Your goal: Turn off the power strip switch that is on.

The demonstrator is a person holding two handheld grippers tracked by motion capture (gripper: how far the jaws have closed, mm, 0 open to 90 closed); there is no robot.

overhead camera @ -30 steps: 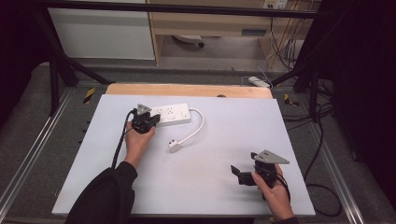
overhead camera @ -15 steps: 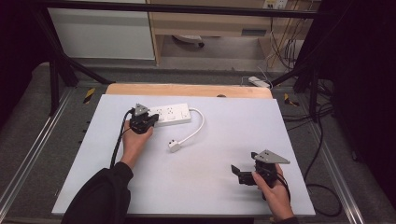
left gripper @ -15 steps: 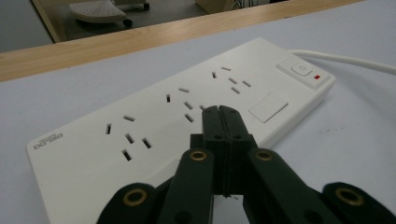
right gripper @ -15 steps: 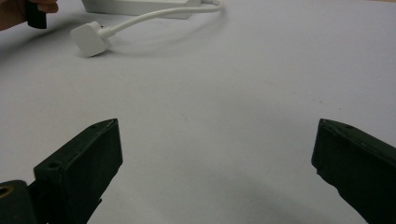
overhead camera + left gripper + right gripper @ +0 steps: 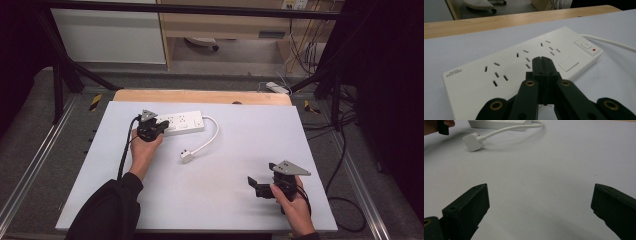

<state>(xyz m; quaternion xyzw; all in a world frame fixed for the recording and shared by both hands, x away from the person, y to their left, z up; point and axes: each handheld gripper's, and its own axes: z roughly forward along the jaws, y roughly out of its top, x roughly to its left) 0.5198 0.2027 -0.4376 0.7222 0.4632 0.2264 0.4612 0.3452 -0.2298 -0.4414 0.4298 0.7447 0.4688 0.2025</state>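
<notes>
Power strip (image 5: 181, 123) is lying flat toward the far left of the white bench (image 5: 250, 145), just short of the wooden strip along the bench's far edge. Its white cord (image 5: 212, 135) is looping out from the strip's right end and curving back toward you, ending at the plug (image 5: 187, 156), which is resting on the bench near the middle.

Your left gripper (image 5: 159, 126) is sitting at the strip's left end, and your left hand (image 5: 144, 150) is wrapping around it from behind. In the left gripper view, the gripper (image 5: 541, 59) is showing its jaws pressed fully together with nothing between them, the tips hovering over or touching the strip's top face (image 5: 524, 62) beside the middle sockets; you cannot tell from these frames which. The switch with its red mark (image 5: 587, 46) is sitting at the strip's far end.

Your right gripper (image 5: 256, 186) is resting near the bench's front right, well apart from the strip and the plug, with your right hand (image 5: 294, 205) holding it from below. Its jaws are standing wide apart and holding nothing; in the right gripper view, the gripper (image 5: 540, 200) is pointing across bare bench surface toward the plug (image 5: 472, 142) and the cord (image 5: 509, 128) farther off.
</notes>
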